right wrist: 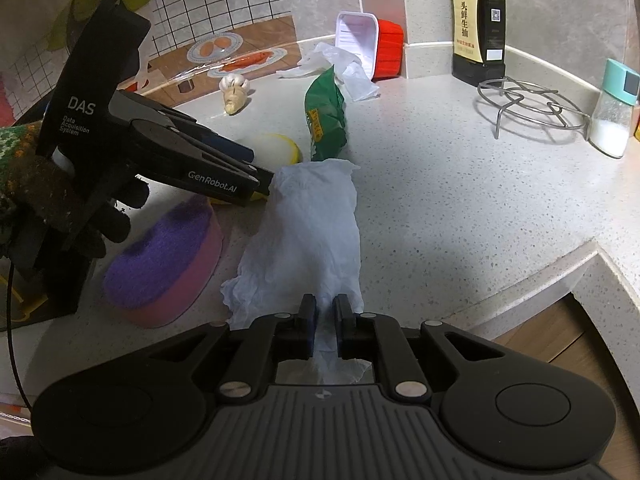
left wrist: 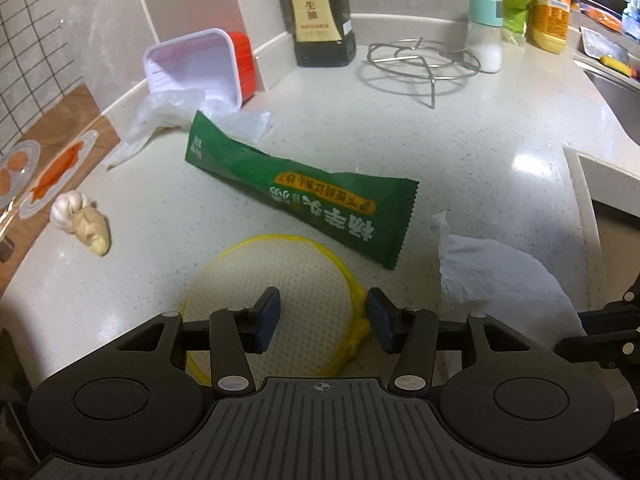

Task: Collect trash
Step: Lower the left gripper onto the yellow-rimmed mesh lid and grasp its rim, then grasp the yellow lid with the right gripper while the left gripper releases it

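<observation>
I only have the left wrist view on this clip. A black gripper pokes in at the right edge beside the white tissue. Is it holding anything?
Observer: Yes, the right gripper is shut on the white tissue.
Operator: Anything near my left gripper that I can't see?
Observer: A purple and pink sponge lies just beneath it on the counter.
Operator: Who holds it?
Observer: A hand in a dark glove.

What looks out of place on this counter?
The red tub lies tipped on its side by the wall, a clear plastic bag spilling from its mouth. A green wrapper lies loose mid-counter. The right gripper is pinching a crumpled tissue. No liquid spill shows.
</observation>
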